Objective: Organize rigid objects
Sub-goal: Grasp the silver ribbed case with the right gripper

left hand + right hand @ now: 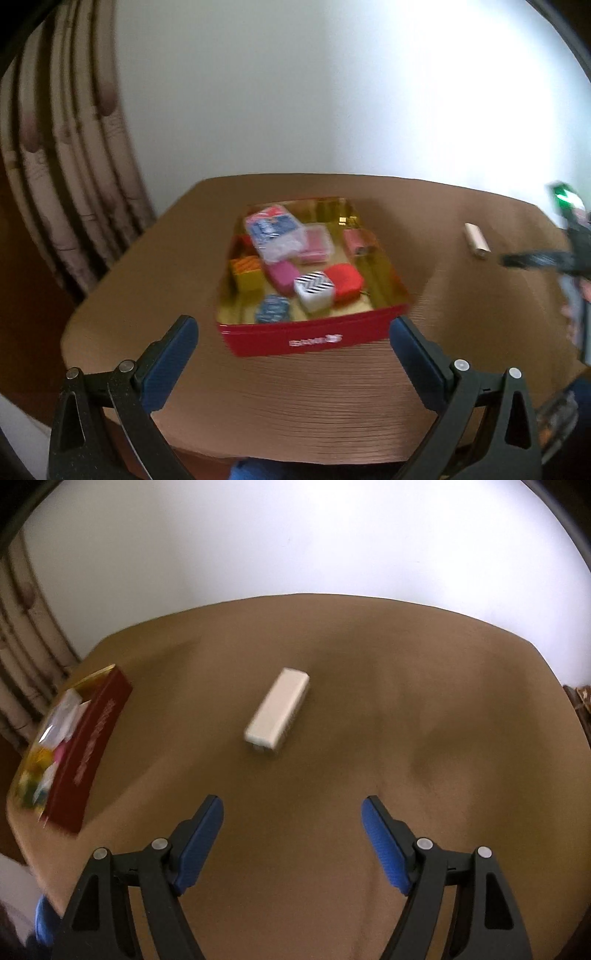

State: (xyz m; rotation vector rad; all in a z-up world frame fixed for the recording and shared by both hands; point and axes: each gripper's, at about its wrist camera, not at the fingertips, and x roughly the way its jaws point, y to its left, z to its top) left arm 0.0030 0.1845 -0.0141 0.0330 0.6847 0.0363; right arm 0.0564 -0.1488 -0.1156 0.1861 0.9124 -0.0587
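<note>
We see our left gripper (293,334) held with its jaws spread wide and nothing between them, just in front of the red tin (314,341) that sits on the brown table (147,266). The tin's gold-lined inside holds a jumble of small things: a black-and-white zigzag box (315,291), a red case (345,280), a pink case (283,275), a blue-printed packet (271,230) in clear wrap, a yellow box (248,275) and a round blue item (272,309). White lettering marks the tin's near wall, but it is too blurred for us to read; the same goes for the pale writing along its long side in the right wrist view. Our right gripper (291,808) also stands wide open and empty, hovering above bare table, with the white rectangular block (277,710) lying flat ahead of it, well apart from the tin (92,746) at the left edge. In the left view that block (476,239) lies right of the tin, near the right gripper's blurred dark fingers (532,258).
</note>
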